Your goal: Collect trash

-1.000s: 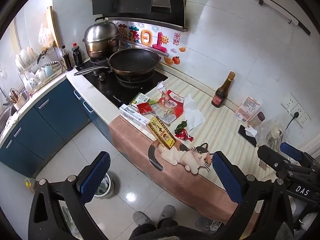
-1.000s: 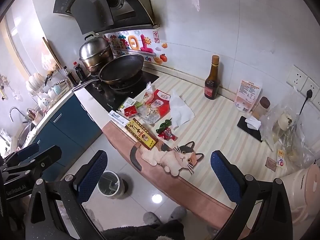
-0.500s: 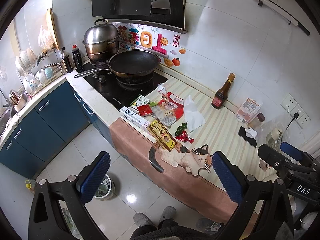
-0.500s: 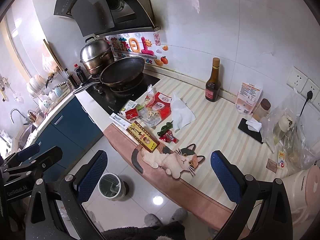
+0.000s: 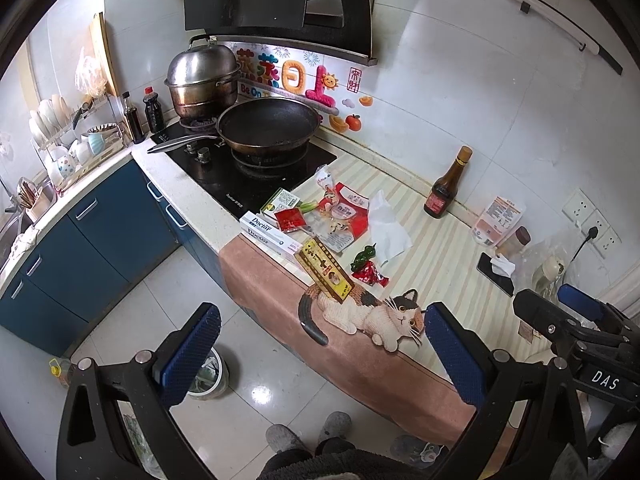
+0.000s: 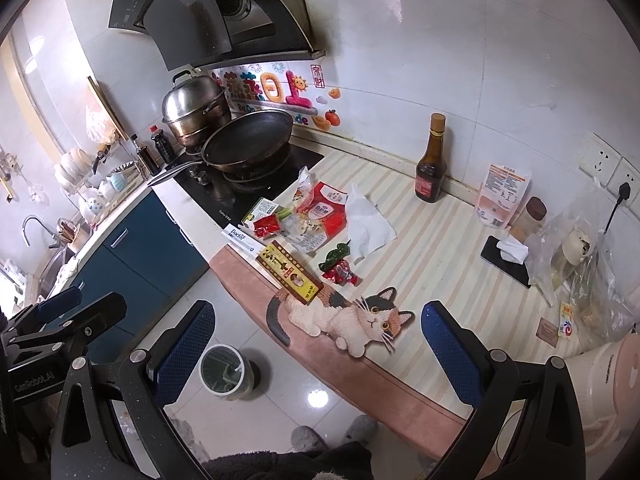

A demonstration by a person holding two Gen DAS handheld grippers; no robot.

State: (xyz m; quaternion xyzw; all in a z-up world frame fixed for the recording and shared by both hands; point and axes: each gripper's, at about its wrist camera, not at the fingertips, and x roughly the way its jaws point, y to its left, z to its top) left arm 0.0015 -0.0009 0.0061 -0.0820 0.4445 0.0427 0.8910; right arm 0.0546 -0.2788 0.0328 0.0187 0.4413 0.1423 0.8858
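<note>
Both grippers were just hanging out in front of the counter, nowhere near touching anything. The left gripper [image 5: 320, 352] had its blue pads spread wide with nothing between them, and the right gripper [image 6: 316, 348] was the same deal, wide apart and empty.

The trash was all piled on the striped counter mat [image 6: 436, 248], just right of the black stove top [image 5: 256, 180]. Closest to the counter edge lay a long yellow box [image 5: 326, 270], one end sitting over the tail end of the printed cat [image 5: 372, 314] on the mat. Just beside it on the stove side were two white "Doctor" boxes [image 5: 266, 234] lying side by side. Behind those was a small green and white box [image 6: 262, 211], a red sachet [image 5: 291, 219], and a red and white snack bag [image 6: 320, 220], flattened and overlapping other clear wrappers. A crumpled white tissue [image 6: 370, 230] sat to the right of the bag, and in front of it a green wrapper [image 6: 336, 255] touched a red candy wrapper [image 6: 340, 274].

The small round trash bin [image 6: 223, 368] stood on the tiled floor below the counter edge, lined with a bag and with something already in it. A dark sauce bottle [image 6: 430, 164] stood upright against the back wall, well apart from the pile. The person's grey slippers [image 5: 308, 432] showed on the floor.
</note>
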